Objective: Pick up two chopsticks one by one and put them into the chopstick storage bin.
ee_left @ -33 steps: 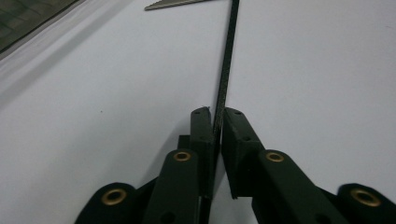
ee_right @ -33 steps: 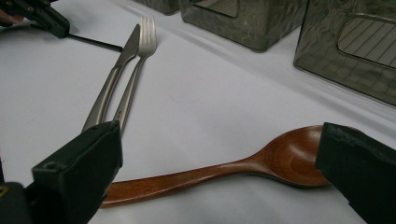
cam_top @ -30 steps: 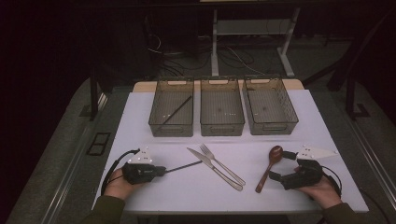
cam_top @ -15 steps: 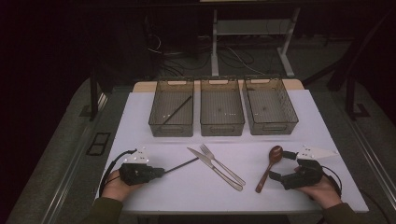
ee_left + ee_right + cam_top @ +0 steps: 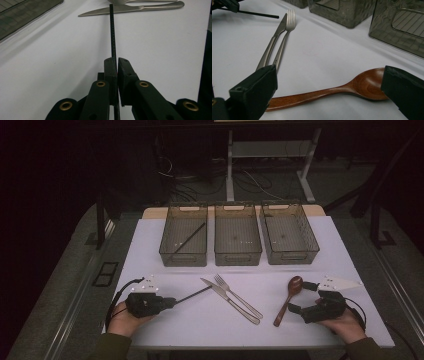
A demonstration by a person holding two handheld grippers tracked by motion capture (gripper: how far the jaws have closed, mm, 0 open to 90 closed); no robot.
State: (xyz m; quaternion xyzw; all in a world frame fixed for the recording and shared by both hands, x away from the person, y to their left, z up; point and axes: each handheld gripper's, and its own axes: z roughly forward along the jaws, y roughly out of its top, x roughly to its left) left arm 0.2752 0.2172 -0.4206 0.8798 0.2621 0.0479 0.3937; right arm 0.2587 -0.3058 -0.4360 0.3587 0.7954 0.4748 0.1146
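A thin black chopstick (image 5: 113, 32) is pinched between the pressed-together jaws of the left tongs (image 5: 170, 302), low over the white tabletop (image 5: 200, 320) at its near left, and its far tip is pointed at the knife (image 5: 227, 299). A fork (image 5: 239, 296) is laid just beside that knife. At the near right, the right tongs (image 5: 300, 298) are spread wide around the wooden spoon (image 5: 329, 91), which is lying flat between the jaws, untouched. Three grey bins (image 5: 239, 251) are lined up behind.
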